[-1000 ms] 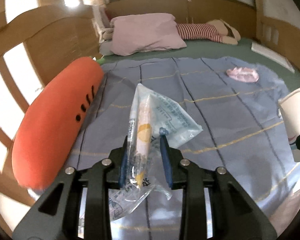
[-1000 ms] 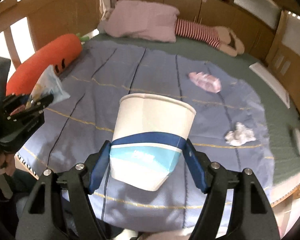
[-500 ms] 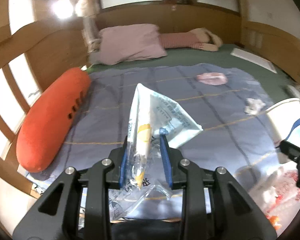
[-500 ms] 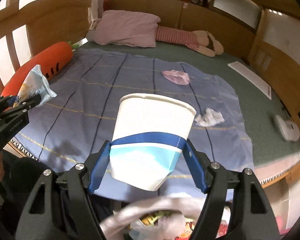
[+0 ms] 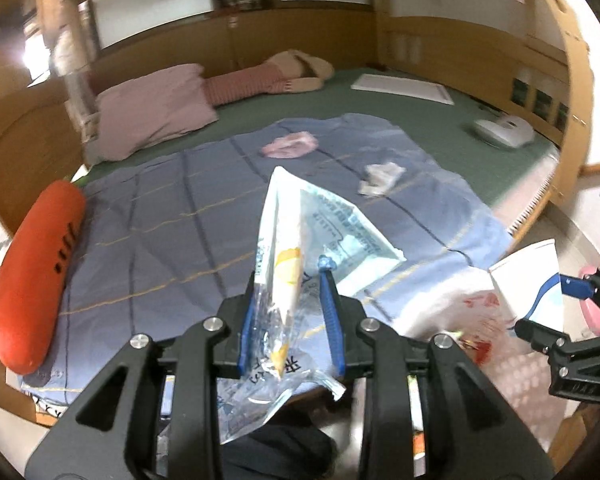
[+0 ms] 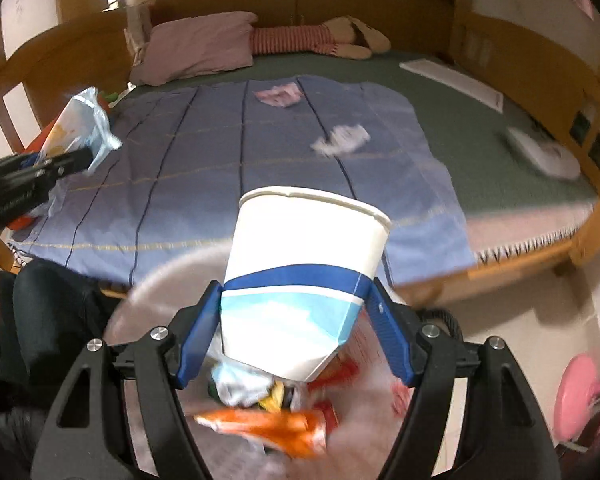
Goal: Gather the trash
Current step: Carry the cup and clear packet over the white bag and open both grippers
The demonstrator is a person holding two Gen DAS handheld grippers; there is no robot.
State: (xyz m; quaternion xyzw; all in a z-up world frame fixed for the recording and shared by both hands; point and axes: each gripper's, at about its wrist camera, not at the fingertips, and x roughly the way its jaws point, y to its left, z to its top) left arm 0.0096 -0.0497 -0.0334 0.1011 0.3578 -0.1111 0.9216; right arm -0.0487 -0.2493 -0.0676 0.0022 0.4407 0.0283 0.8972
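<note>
Right tool [image 6: 296,336] is clamped on a paper cup [image 6: 300,276], held just over an open trash bag [image 6: 260,420] on the floor by the bed. Left tool [image 5: 292,320] is clamped on a plastic wrapper [image 5: 296,240] above the bed's near edge. Farther out, a white tissue [image 6: 340,140] and pink wad [image 6: 280,96] lie on the blue blanket [image 6: 204,184].

1. Home bedroom: a wooden-framed bed [image 5: 480,120] is filling the view.
2. A pink pillow [image 5: 152,116] is lying at its head.
3. A blue blanket [image 5: 204,216] is covering it, a carrot plush [image 5: 32,280] resting alongside.
</note>
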